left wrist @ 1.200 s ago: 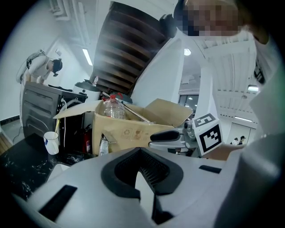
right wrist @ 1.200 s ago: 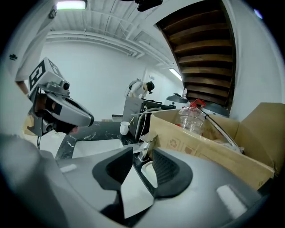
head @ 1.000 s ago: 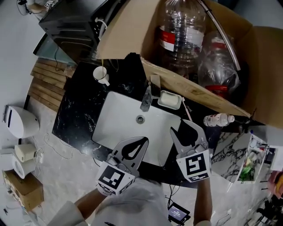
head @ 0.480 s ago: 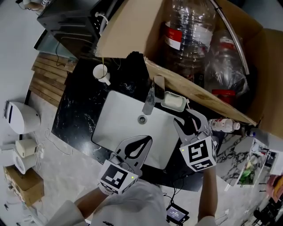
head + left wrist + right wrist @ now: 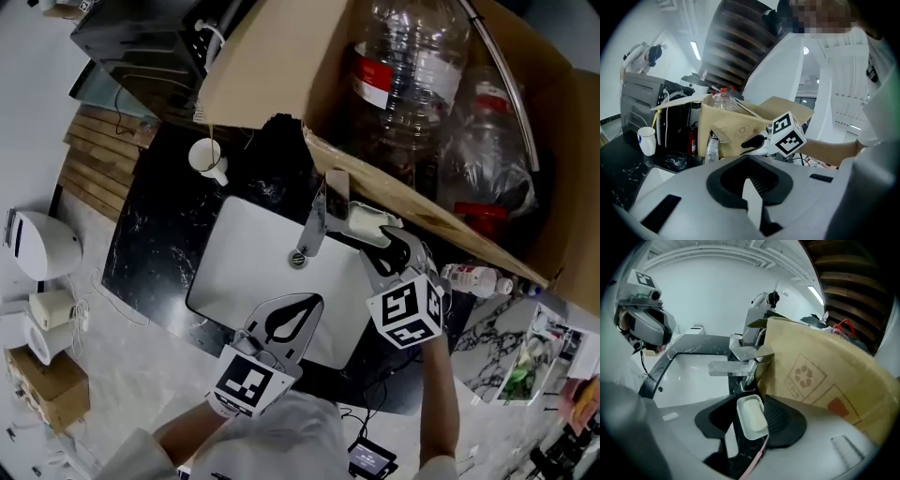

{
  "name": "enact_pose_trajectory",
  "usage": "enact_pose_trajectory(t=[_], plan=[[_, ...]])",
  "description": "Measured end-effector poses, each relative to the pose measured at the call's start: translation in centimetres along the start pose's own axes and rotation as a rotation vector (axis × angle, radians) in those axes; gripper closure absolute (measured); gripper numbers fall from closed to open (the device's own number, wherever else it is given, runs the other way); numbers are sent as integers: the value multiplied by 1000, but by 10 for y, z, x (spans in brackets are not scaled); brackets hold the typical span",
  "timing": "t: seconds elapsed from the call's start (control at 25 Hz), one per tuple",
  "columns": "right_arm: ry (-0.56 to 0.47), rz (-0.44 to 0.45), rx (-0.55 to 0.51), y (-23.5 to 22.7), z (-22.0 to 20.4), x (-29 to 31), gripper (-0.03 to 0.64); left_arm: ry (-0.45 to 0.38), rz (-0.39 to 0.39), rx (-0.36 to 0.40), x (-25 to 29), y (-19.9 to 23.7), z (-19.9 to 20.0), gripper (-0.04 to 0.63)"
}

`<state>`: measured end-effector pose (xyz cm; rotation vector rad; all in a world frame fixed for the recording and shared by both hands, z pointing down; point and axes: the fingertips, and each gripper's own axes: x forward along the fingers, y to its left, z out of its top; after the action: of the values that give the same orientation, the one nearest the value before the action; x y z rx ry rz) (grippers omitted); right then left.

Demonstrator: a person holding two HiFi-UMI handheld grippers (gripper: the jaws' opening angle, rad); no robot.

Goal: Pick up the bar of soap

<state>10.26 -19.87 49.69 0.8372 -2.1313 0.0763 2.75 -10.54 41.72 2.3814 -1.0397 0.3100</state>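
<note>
Holds the right gripper (image 5: pixel 749 404) nose-down at the back of the black counter (image 5: pixel 159 234), straddling the white soap dish (image 5: pixel 740 428). Has just been spreading its jaws, now about as wide as they go, with the dish and the pale bar of soap (image 5: pixel 753 417) inside it lying between the pads. No pad pressing yet, so nothing gripped. Seems opened that far in order to clear the dish rim.

Finds the soap still in its dish, at 3 o'clock of the faucet (image 5: pixel 314 225) in the head view, tight against the cardboard box (image 5: pixel 281 66) at 12 o'clock. Hence, probably, the steep approach from 6 o'clock over the sink (image 5: pixel 244 272), with no room behind.

Parks the left gripper (image 5: pixel 307 304) at 7 o'clock of the drain, above the sink's front edge, jaws together on nothing. Likely waits there out of the way, since one gripper suffices.

Calls next for closing on the bar itself, not on the dish walls.
</note>
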Motion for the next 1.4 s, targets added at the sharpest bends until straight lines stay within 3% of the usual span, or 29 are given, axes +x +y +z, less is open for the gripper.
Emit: enact_pose_trajectory(t=[0.4,0.76,1.12,1.4], plan=[[100,6,-53,-6,-32,53,410,18,10,-6,13,9,-12,589],[201,-15,-174,-11,-55,81,410,26,21,-30,19,15,-23,589],[257,58,-237,-6,-68,104,399,28,41,-59,24,26,-28,589],[319,126,-203,-5,-77,112,420,35,52,-80,27,35,-29,589]])
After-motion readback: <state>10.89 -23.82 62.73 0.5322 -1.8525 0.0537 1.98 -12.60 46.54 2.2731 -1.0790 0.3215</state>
